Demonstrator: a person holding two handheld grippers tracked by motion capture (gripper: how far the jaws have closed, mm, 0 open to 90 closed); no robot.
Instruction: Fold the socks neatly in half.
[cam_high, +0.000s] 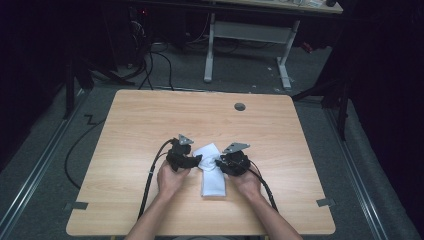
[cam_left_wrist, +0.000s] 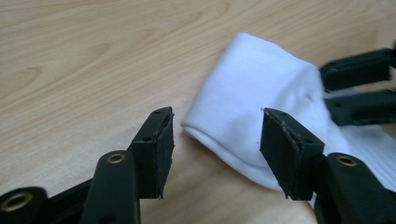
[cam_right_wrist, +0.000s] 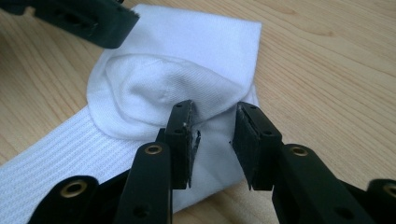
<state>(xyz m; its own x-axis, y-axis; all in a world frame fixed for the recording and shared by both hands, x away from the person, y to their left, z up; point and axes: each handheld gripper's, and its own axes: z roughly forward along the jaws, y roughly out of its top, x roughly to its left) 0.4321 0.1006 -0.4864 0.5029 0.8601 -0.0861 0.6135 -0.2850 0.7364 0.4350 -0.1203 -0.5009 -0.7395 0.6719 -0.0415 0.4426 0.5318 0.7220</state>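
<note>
A white sock (cam_high: 213, 181) lies on the wooden table (cam_high: 150, 115) between the person's hands, its far end folded over. In the left gripper view my left gripper (cam_left_wrist: 217, 140) is open. The rounded fold of the sock (cam_left_wrist: 252, 93) lies just beyond its pads (cam_left_wrist: 161, 149), which do not touch it. In the right gripper view my right gripper (cam_right_wrist: 212, 135) holds a raised hump of the sock (cam_right_wrist: 159, 84) between its pads (cam_right_wrist: 184, 135), and creases run to its tips. In the high view the left gripper (cam_high: 196, 159) and right gripper (cam_high: 218, 162) face each other across the fold.
A round grommet hole (cam_high: 240, 106) sits near the table's far edge. Black cables (cam_high: 150, 175) trail from both grippers toward the near edge. Beyond the table stands a white desk frame (cam_high: 247, 45) on grey floor with more cables.
</note>
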